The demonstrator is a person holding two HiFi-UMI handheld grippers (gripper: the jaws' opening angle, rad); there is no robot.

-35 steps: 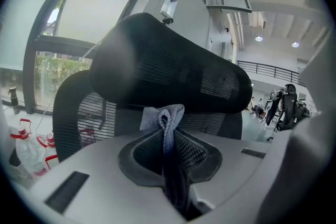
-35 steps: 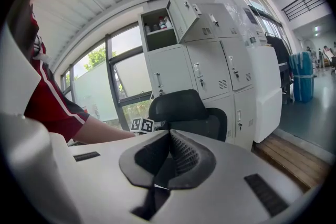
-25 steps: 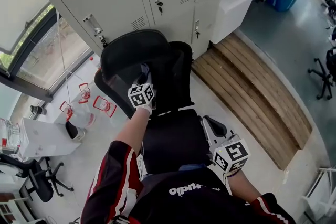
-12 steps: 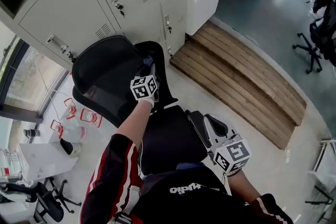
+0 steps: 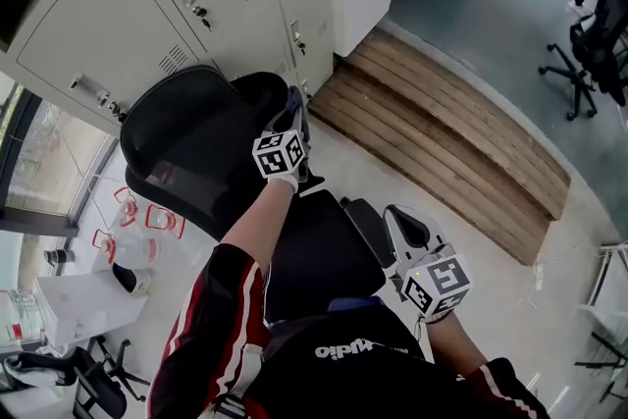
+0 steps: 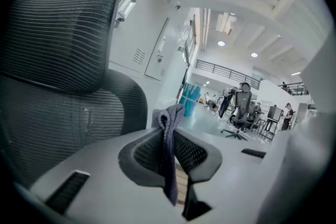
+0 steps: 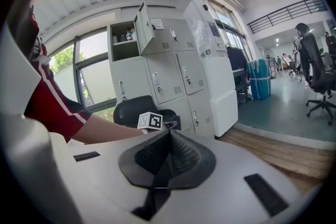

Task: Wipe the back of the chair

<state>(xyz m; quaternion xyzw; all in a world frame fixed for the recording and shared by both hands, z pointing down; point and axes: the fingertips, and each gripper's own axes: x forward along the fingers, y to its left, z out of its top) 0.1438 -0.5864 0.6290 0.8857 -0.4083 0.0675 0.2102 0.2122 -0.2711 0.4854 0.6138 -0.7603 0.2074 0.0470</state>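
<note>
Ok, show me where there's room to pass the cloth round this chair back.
Open for the cloth: the bare floor between the right edge of the chair back and the wooden platform. Tight: behind, the lockers stand close; to its left, red-edged items lie on the floor.

grey metal lockers point(image 5: 186, 5), wooden platform point(image 5: 446, 147), pale floor point(image 5: 510, 34)

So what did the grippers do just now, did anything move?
The left gripper, clamped on the grey cloth, slid across the chair back from its middle toward the edge on the head view's right. Nothing was picked up or let go. The right gripper stayed shut and empty, low beside the seat.
</note>
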